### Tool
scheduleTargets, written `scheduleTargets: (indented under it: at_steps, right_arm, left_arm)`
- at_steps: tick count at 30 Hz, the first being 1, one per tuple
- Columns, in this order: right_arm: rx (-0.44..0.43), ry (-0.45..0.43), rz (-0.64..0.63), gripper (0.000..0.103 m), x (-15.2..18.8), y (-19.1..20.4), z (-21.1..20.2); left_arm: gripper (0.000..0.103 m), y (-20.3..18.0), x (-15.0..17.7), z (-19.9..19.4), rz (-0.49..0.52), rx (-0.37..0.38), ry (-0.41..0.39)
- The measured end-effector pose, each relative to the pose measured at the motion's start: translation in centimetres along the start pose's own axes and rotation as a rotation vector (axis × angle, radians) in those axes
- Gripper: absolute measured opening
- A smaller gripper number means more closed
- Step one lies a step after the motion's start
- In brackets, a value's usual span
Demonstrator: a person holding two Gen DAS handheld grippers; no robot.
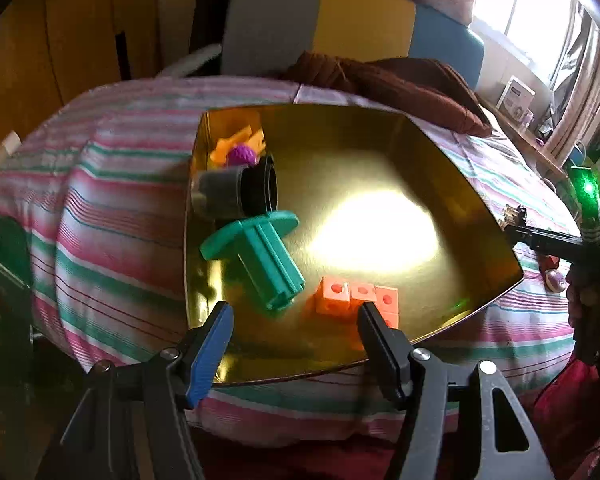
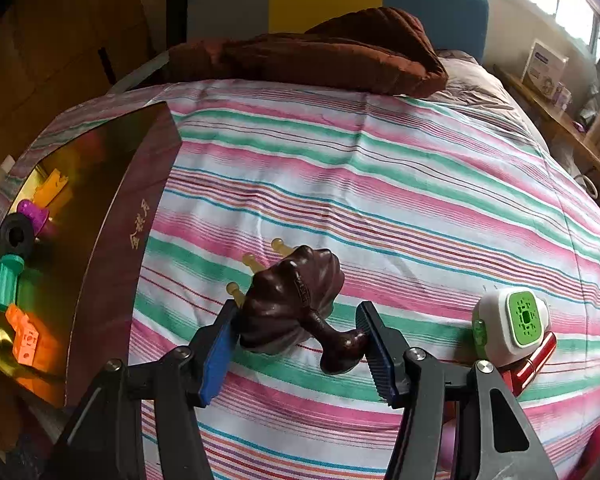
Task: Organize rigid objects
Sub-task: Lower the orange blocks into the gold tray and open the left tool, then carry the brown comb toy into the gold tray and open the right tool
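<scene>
A gold-lined box (image 1: 440, 152) lies on the striped bedspread. It holds a teal flanged spool (image 1: 260, 256), a grey and black cylinder (image 1: 236, 192), a purple piece (image 1: 242, 155), yellow-orange pieces (image 1: 236, 140) and linked orange cubes (image 1: 360, 298). My left gripper (image 1: 294, 320) is open and empty over the box's near edge. In the right wrist view the box (image 2: 140, 216) is at the left. My right gripper (image 2: 296, 328) has its jaws around a dark brown shell-shaped massager with yellow pegs (image 2: 292, 300); both pads touch it as it rests on the bed.
A white and green device (image 2: 512, 322) and a red cylinder (image 2: 534, 362) lie right of the right gripper. A brown cushion (image 2: 320, 52) lies at the bed's far side. A shelf with boxes (image 2: 548, 68) stands at the right. The right gripper shows in the left view (image 1: 516, 216).
</scene>
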State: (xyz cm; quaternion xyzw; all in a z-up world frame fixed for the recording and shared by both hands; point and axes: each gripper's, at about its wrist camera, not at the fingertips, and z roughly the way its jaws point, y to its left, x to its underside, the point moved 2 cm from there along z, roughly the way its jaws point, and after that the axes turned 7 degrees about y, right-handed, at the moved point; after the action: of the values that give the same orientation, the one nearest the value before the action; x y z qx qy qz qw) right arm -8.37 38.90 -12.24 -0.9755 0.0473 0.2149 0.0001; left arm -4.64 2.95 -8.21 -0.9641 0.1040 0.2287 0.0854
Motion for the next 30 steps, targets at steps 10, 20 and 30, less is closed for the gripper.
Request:
scheduleTargets:
  at_steps: [10,20,30]
  right_arm:
    - [-0.036,-0.058,0.07,0.059,-0.4,-1.0,-1.4]
    - [-0.13,-0.174,0.02,0.059,-1.6,3.1,-6.3]
    - [-0.249,-0.199,-0.175,0.059,-2.9,13.5,-8.4]
  left_arm:
    - [0.065,0.0,-0.3,-2.7,0.022,-0.07,-0.058]
    - [0.065,0.8,-0.1,-3.6,0.018,-0.053,-0.09]
    - [0.065,2.4,0.4,-3.6,-0.023,-0.031,-0.089]
